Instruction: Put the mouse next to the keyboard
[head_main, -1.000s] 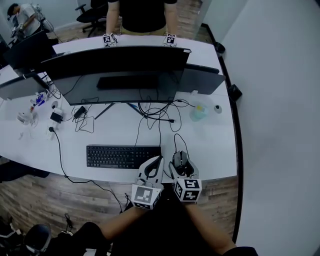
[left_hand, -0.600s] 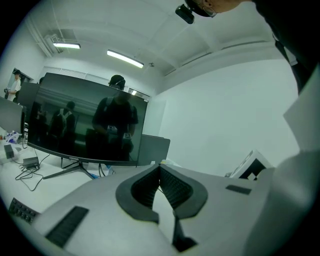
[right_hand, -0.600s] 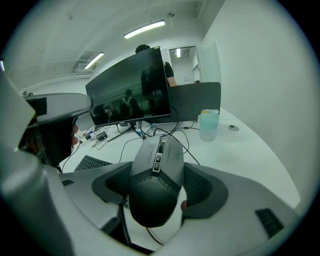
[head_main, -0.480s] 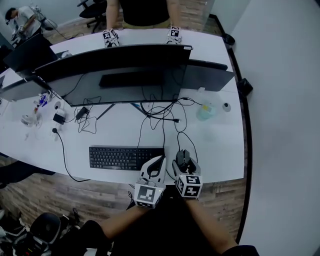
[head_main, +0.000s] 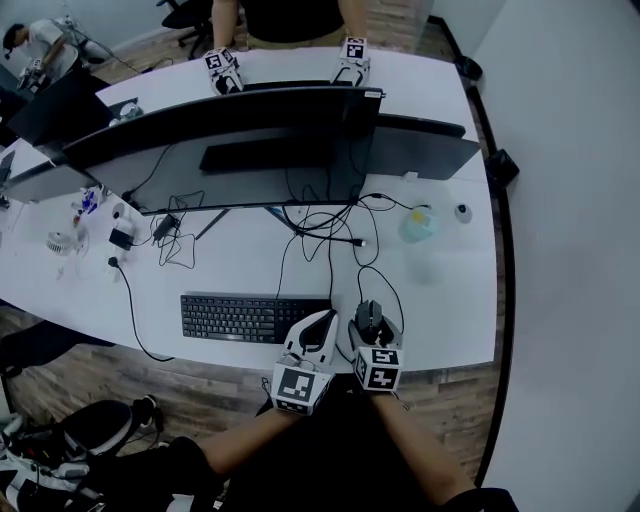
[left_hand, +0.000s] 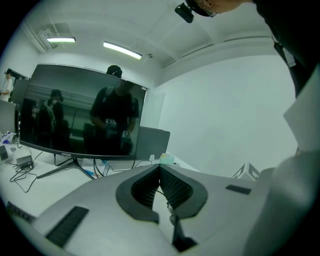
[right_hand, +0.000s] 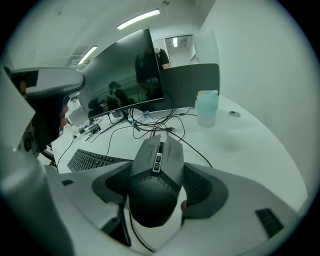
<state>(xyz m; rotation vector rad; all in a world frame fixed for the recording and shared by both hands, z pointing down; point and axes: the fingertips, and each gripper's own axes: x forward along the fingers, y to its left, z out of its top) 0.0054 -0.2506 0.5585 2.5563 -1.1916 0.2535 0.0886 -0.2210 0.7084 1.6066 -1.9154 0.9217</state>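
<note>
While your right hand-held gripper (head_main: 370, 328) grips mouse (right_hand: 155, 170) at surface (head_main: 445, 300) front edge, just right of keyboard (head_main: 250, 317), your left hand-held gripper (head_main: 320, 325) stays out: clenched, empty, over keyboard's right end.

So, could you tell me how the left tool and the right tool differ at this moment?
The right tool is shut on the dark wired mouse; the left tool has its jaws together on nothing. The left tool sits at the right end of the black keyboard; the right tool is further right. Both carry marker cubes.
</note>
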